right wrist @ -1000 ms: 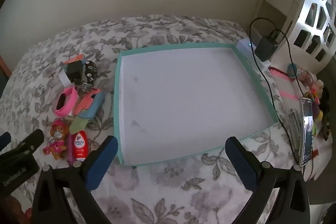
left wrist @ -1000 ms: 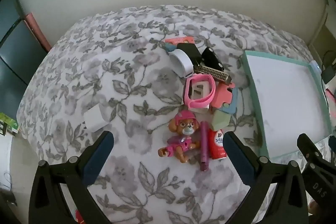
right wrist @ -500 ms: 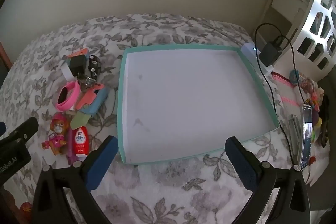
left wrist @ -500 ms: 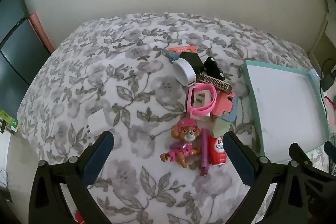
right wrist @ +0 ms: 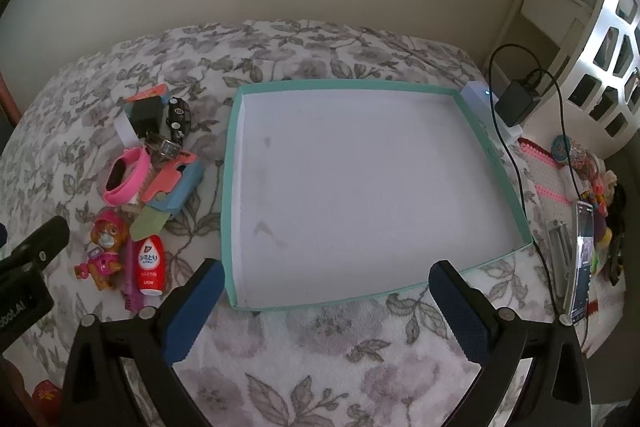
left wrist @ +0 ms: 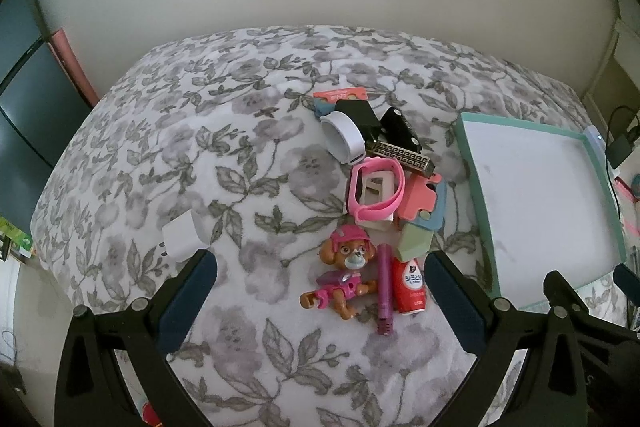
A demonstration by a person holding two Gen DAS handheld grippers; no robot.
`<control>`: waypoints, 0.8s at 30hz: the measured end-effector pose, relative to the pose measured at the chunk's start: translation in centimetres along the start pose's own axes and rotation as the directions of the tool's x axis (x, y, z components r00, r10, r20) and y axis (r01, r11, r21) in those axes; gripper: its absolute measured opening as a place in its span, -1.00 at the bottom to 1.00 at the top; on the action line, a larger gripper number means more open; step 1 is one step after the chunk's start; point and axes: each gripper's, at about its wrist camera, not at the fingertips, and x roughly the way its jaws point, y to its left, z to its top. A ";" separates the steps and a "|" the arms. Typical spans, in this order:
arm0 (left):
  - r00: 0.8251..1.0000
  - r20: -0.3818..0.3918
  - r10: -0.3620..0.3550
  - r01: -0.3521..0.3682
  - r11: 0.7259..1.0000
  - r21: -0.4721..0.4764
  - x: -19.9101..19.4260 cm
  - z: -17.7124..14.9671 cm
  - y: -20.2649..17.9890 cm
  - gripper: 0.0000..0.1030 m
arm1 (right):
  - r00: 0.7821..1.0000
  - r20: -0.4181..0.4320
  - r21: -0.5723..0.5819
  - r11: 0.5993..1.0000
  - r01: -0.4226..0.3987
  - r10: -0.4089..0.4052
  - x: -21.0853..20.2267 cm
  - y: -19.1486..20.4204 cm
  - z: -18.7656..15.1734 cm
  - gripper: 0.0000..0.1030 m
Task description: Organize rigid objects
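On the floral bed (left wrist: 168,155), a teal-rimmed white tray (right wrist: 234,195) lies right of a toy pile led by a pink-hatted brown pup figure (left wrist: 346,273) (lying flat), while left gripper (left wrist: 320,291) and right gripper (right wrist: 326,307) hover spread wide, holding nothing.

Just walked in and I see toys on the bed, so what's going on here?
A person holds two grippers above a floral bedspread, both with jaws open and empty. The left gripper hangs over a pile of small things: a pup figure, a red bottle, a purple tube and a pink watch band. The right gripper faces the teal-rimmed tray, which holds nothing yet. Nothing has been picked up.
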 end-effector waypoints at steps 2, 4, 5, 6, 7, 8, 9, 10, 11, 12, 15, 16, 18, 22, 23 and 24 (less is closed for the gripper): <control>1.000 -0.001 0.000 0.000 1.000 0.004 0.1 0.0 -0.1 1.00 | 1.000 0.000 0.000 1.000 0.001 -0.001 0.0 0.0 -0.1 1.00; 1.000 -0.004 0.001 -0.001 1.000 0.006 0.1 0.1 -0.1 1.00 | 1.000 0.000 0.000 1.000 0.001 -0.001 0.1 0.0 -0.1 1.00; 1.000 -0.005 0.002 -0.001 1.000 0.006 0.1 0.1 -0.1 1.00 | 1.000 0.000 0.000 1.000 0.001 -0.001 0.1 0.0 -0.1 1.00; 1.000 -0.005 0.001 -0.001 1.000 0.006 0.1 0.0 -0.1 1.00 | 1.000 0.000 0.001 1.000 0.001 -0.001 0.0 0.0 -0.1 1.00; 1.000 -0.005 0.001 -0.001 1.000 0.006 0.1 0.1 -0.1 1.00 | 1.000 0.000 0.001 1.000 0.002 -0.002 0.0 0.0 -0.1 1.00; 1.000 -0.005 0.002 -0.002 1.000 0.007 0.1 0.1 -0.1 1.00 | 1.000 0.000 0.001 1.000 0.002 -0.002 0.1 0.0 -0.1 1.00; 1.000 -0.006 0.002 -0.002 1.000 0.007 0.2 0.0 -0.1 1.00 | 1.000 0.001 0.001 1.000 0.001 -0.001 0.1 0.0 -0.1 1.00; 1.000 -0.006 0.002 -0.002 1.000 0.007 0.2 0.1 -0.1 1.00 | 1.000 0.000 0.001 1.000 0.002 -0.002 0.1 0.0 -0.1 1.00; 1.000 -0.008 0.002 -0.002 1.000 0.006 0.2 0.0 -0.1 1.00 | 1.000 0.000 0.001 1.000 0.002 -0.002 0.1 0.1 -0.1 1.00; 1.000 -0.010 0.002 -0.002 1.000 0.006 0.3 0.0 0.0 1.00 | 1.000 0.000 0.001 1.000 0.002 -0.002 0.1 0.0 -0.1 1.00; 1.000 -0.012 0.003 -0.003 1.000 0.003 0.4 0.0 0.1 1.00 | 1.000 0.000 0.000 1.000 0.003 -0.003 0.1 0.1 -0.1 1.00; 1.000 -0.014 0.003 -0.003 1.000 0.002 0.4 0.0 0.1 1.00 | 1.000 0.001 0.000 1.000 0.003 -0.003 0.1 0.0 -0.2 1.00; 1.000 -0.016 0.004 -0.004 1.000 0.001 0.4 0.0 0.1 1.00 | 1.000 0.000 0.001 1.000 0.002 -0.002 0.1 0.0 -0.2 1.00; 1.000 -0.017 0.006 -0.005 1.000 0.003 0.5 0.0 0.1 1.00 | 1.000 0.000 0.001 1.000 0.003 -0.003 0.1 0.0 -0.2 1.00; 1.000 -0.019 0.006 -0.006 1.000 0.003 0.5 0.0 0.1 1.00 | 1.000 0.000 0.000 1.000 0.003 -0.003 0.1 0.0 -0.2 1.00; 1.000 -0.020 0.007 -0.007 1.000 0.003 0.5 0.0 0.1 1.00 | 1.000 0.000 0.000 1.000 0.002 -0.002 0.1 0.0 -0.2 1.00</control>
